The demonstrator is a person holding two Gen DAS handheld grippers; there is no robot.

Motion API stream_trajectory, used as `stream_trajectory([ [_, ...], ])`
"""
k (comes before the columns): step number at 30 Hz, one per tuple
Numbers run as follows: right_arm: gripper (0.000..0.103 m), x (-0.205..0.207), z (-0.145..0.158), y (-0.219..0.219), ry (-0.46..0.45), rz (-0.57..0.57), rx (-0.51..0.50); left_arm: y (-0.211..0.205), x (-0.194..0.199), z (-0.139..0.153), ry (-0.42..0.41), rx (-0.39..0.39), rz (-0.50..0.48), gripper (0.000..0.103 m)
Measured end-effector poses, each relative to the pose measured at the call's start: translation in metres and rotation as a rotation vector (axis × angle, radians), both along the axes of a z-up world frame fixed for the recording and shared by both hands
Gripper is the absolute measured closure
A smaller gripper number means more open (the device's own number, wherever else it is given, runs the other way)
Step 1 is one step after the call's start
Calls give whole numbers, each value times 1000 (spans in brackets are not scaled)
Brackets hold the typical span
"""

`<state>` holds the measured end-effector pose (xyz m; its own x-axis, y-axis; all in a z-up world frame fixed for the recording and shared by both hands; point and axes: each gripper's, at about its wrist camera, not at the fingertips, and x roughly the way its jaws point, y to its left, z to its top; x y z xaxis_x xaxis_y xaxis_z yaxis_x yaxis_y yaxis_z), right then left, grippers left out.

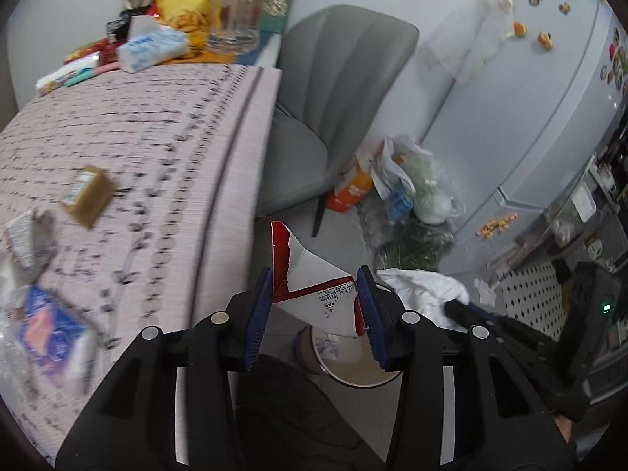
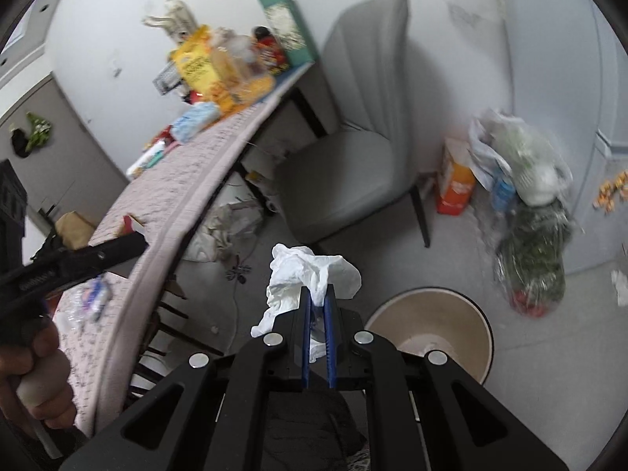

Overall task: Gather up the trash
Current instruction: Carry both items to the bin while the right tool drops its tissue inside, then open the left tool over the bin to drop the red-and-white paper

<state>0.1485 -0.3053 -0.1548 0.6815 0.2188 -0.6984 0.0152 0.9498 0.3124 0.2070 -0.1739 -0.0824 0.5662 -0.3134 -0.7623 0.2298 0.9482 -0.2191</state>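
Note:
My left gripper [image 1: 316, 280] is shut on a torn red-and-white carton piece [image 1: 314, 274], held above a round beige trash bin [image 1: 353, 365] on the floor. Crumpled paper lies in that bin. My right gripper [image 2: 318, 294] is shut on a crumpled white tissue [image 2: 310, 274], just left of the same trash bin [image 2: 431, 329]. In the left wrist view the tissue [image 1: 424, 286] and the right gripper show at the right. On the table lie a brown box [image 1: 88, 194], a torn packet [image 1: 27, 235] and a blue wrapper [image 1: 51, 337].
The table with a pink patterned cloth [image 1: 157, 137] holds snack bags, a jar and tissues at its far end. A grey chair [image 2: 353, 157] stands beside it. Plastic bags and an orange carton [image 2: 455, 184] lie by the fridge [image 1: 541, 98]. A hand [image 2: 35, 373] holds the left gripper.

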Motion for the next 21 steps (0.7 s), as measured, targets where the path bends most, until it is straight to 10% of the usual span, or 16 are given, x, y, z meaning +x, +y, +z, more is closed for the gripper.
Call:
stream_trajectory([
  [11,92,27,-73,-54,86,-96,44,-53,21,-30,72,44,-59,59],
  [15,44,31,-90,-70,122,-131,76,-61,27,-37,92,27,-64,59],
  [21,32,6,-75,-92,69,-169,52,-84,32,-57,135,15,-112,59],
])
